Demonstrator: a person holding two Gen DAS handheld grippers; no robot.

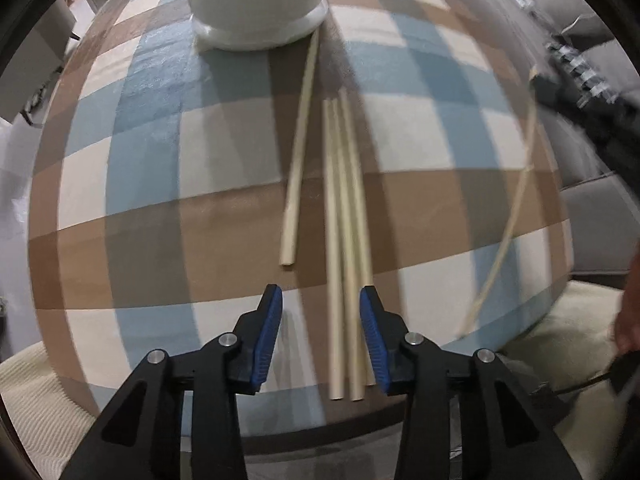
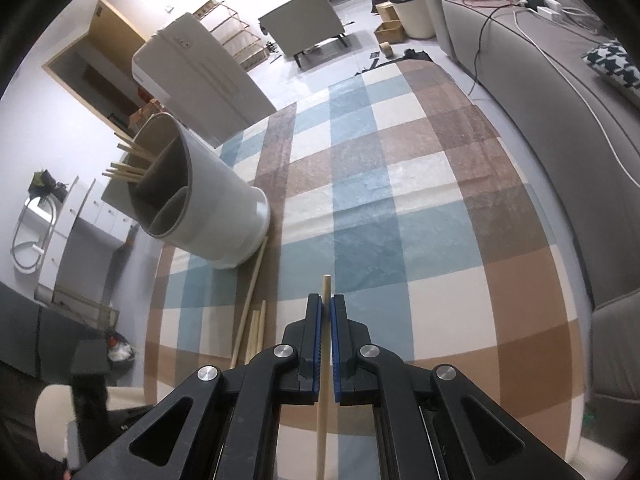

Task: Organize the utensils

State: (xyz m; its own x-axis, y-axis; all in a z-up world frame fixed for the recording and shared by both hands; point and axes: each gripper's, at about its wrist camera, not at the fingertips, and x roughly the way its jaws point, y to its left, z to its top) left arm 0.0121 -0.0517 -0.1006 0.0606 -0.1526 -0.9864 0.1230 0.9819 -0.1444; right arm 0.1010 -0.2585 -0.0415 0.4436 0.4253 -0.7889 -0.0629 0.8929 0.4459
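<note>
My left gripper (image 1: 320, 294) points straight down at the checked tablecloth (image 1: 168, 128), open. Three wooden chopsticks (image 1: 344, 240) lie side by side between its blue pads, close to the right pad (image 1: 370, 328) and apart from the left one. A single chopstick (image 1: 298, 160) lies just left of them, its far end by the white holder (image 1: 256, 4). My right gripper (image 2: 327, 300) is shut on one chopstick (image 2: 326, 288), above the table. That chopstick (image 1: 516, 208) shows blurred in the left wrist view. The divided holder (image 2: 208, 208) stands at the left with several chopsticks (image 2: 128, 164) in it.
The near table edge (image 1: 320, 428) runs under my left gripper. A grey sofa (image 2: 560, 92) with cables lines the right side. A white appliance (image 2: 200, 72) and a chair (image 2: 304, 20) stand beyond the table. A hand (image 1: 628, 312) shows at the right rim.
</note>
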